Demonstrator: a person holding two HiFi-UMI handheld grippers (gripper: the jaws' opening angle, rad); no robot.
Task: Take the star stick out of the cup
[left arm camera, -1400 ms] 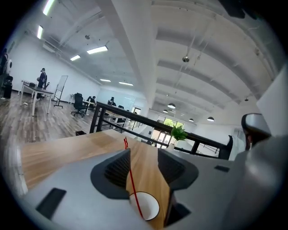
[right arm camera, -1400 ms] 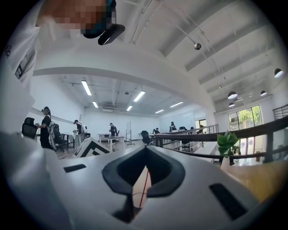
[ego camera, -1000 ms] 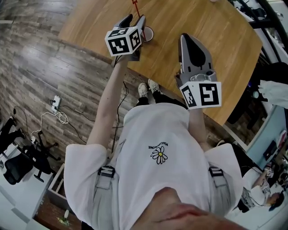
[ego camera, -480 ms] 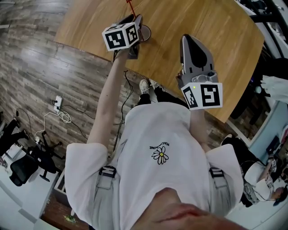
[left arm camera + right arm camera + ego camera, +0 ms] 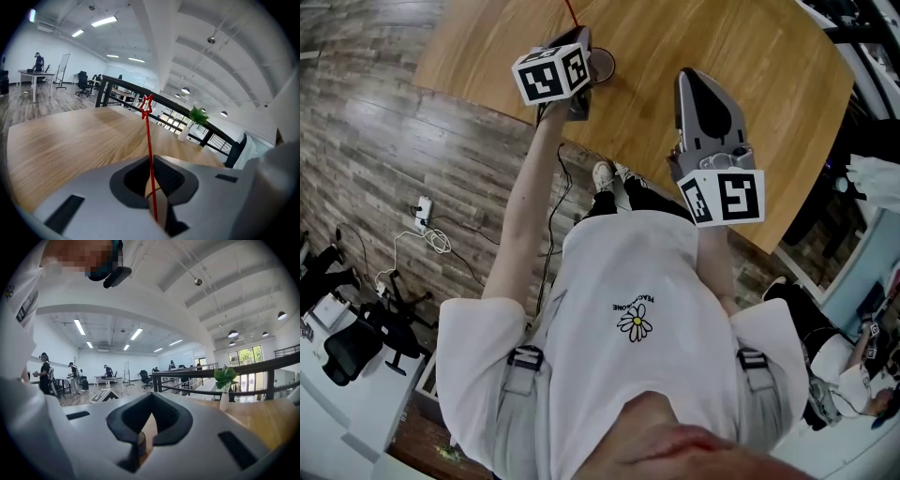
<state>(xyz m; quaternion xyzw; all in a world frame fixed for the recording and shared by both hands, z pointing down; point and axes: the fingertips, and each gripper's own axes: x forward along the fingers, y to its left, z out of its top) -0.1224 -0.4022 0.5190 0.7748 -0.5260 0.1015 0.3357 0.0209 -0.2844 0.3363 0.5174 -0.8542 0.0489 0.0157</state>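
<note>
star stick point(image 5: 149, 140) upright, star up, btwn closing left gripper point(image 5: 152, 161) jaws

Open-plan office: desks point(image 5: 33, 74), swivel chairs point(image 5: 83, 83), a whiteboard point(image 5: 63, 68).

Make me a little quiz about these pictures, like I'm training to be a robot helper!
1. Pick one. What stands between the jaws of the left gripper?
A) a thin red stick with a star on top
B) a green leaf
C) nothing

2. True or false: the right gripper holds the red stick.

3. Fill the gap: the small round cup stands on the light wooden ____.

Key
1. A. The left gripper's jaws are closing on the stick.
2. False. The right gripper's jaws are together with nothing in them.
3. table
</note>
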